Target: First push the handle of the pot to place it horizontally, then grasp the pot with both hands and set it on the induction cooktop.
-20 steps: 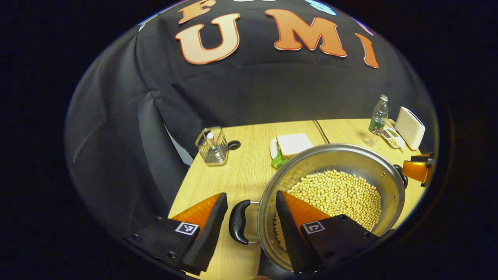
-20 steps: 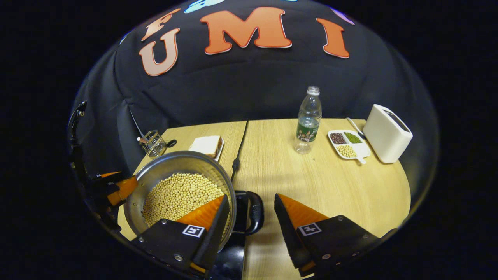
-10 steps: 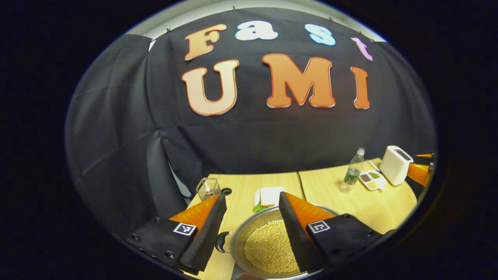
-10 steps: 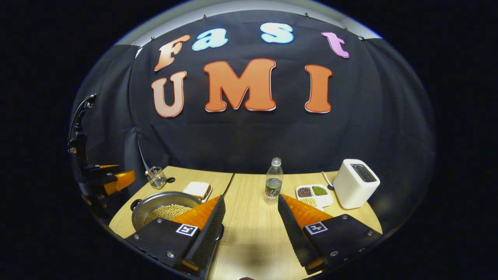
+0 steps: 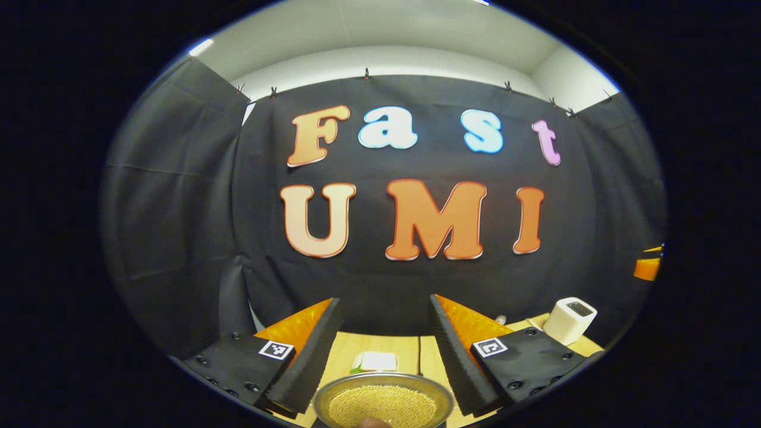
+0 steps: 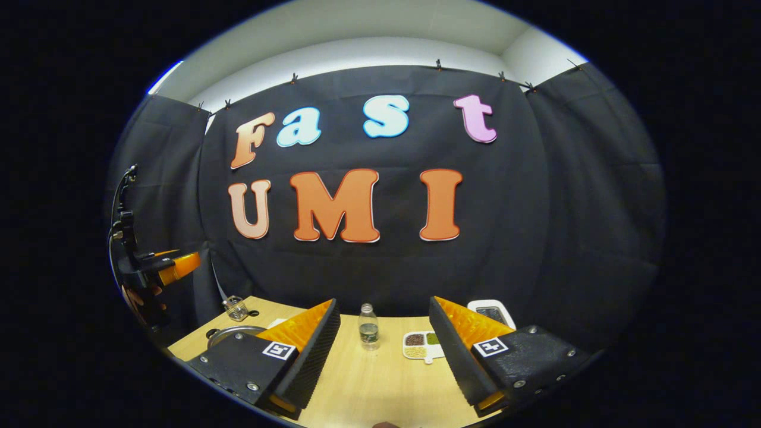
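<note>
The steel pot (image 5: 380, 404) holding yellow beans lies low at the bottom edge of the left gripper view, far below and between the fingers. My left gripper (image 5: 384, 299) is open and holds nothing; it points at the wall. In the right gripper view only the pot's rim (image 6: 229, 330) peeks out beside the left finger. My right gripper (image 6: 383, 301) is open too, high above the table. The left gripper (image 6: 172, 267) hangs at the left edge there, a hand behind it. An orange part of the right gripper (image 5: 648, 267) shows at the right edge of the left gripper view.
On the wooden table (image 6: 368, 380) stand a water bottle (image 6: 368, 326), a divided tray of beans (image 6: 421, 346), a white toaster (image 5: 569, 320) and a wire holder (image 6: 236, 307). A plate with bread (image 5: 374, 361) lies just behind the pot.
Both grippers have drawn up and back from the pot's handles, staying open. The views have tilted up toward the wall, and the pot has shrunk to the bottom edge.
</note>
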Demonstrator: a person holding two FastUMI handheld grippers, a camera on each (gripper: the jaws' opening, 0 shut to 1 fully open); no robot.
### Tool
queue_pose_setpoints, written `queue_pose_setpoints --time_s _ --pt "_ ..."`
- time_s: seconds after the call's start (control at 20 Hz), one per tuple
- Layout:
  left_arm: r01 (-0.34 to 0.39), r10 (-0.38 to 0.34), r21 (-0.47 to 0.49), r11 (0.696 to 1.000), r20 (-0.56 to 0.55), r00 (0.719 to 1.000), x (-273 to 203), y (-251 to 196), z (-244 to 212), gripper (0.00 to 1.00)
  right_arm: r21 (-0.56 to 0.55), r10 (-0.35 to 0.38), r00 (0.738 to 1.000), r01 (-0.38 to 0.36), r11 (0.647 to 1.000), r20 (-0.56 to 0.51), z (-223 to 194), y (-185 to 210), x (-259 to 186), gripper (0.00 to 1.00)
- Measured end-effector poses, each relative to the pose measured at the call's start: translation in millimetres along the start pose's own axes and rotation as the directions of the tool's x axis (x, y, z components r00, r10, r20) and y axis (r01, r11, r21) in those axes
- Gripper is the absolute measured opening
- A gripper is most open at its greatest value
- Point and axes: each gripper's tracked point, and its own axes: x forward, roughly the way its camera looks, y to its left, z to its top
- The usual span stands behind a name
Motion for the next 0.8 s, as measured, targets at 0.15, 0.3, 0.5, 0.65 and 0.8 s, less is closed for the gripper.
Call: queue_pose_setpoints --time_s 0.15,0.3,0.5,0.65,0.8 --pt "0.029 -0.026 -0.038 0.999 0.069 0.997 -11 -16 37 0.94 -0.045 -0.043 0.997 0.045 0.998 0.062 34 -47 -28 0.93" --pt "0.060 -0.052 -0.054 0.997 0.152 0.987 -23 -27 80 0.92 -0.080 -0.083 0.991 0.091 0.993 0.102 67 -92 -58 0.93" --pt "0.083 -0.066 -0.078 0.993 0.203 0.977 -33 -35 118 0.94 -0.129 -0.114 0.982 0.133 0.983 0.147 112 -125 -91 0.93" --pt "0.112 -0.083 -0.113 0.987 0.234 0.969 -39 -40 143 0.96 -0.122 -0.130 0.975 0.153 0.981 0.183 145 -127 -103 0.93" --pt "0.147 -0.113 -0.118 0.982 0.259 0.959 -45 -48 165 0.93 -0.145 -0.154 0.963 0.189 0.971 0.222 169 -132 -112 0.93"
